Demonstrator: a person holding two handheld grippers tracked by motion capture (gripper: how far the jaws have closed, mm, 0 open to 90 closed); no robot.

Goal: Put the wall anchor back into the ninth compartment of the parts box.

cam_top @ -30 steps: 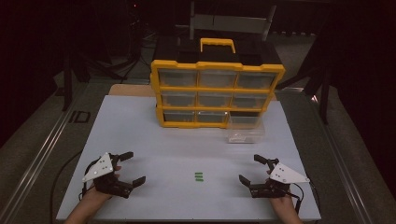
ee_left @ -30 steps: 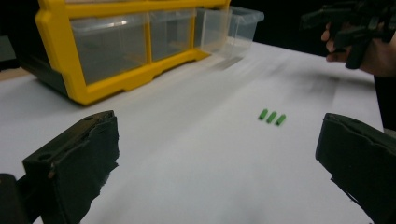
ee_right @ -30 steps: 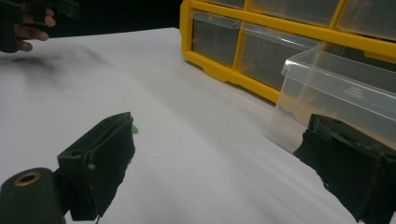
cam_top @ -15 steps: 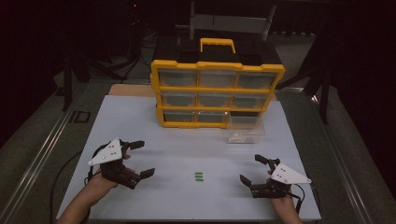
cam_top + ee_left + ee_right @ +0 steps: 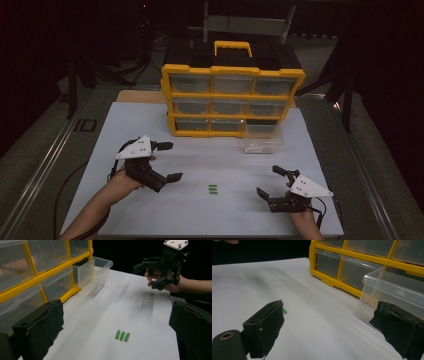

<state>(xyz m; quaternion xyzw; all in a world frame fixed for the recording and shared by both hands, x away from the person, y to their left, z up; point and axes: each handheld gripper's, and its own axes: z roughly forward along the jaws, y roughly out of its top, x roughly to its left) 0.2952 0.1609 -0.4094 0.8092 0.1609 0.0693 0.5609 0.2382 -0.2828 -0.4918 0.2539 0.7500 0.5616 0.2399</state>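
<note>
Nearest the person, the right claw [image 5: 274,186] rests low on the white desk [image 5: 225,165] with its jaws spread wide and nothing between them. The left claw [image 5: 168,161] is lifted a little off the desk, jaws likewise spread and empty, angled toward the middle. Between the two, lying bare on the desk, are three small green pellets [image 5: 213,189] side by side, touching or nearly so; in the left gripper view they sit ahead of that claw's jaws [image 5: 122,335]. Neither claw touches them. Farther back, a clear plastic drawer [image 5: 263,139] stands pulled out on the desk, just in front of the yellow drawer cabinet [image 5: 232,97], whose bottom right slot looks vacant. Judging by this, the drawer is out and ready, but the work is barely begun: all three pellets remain to be picked up and dropped in, and the drawer slid home.
</note>
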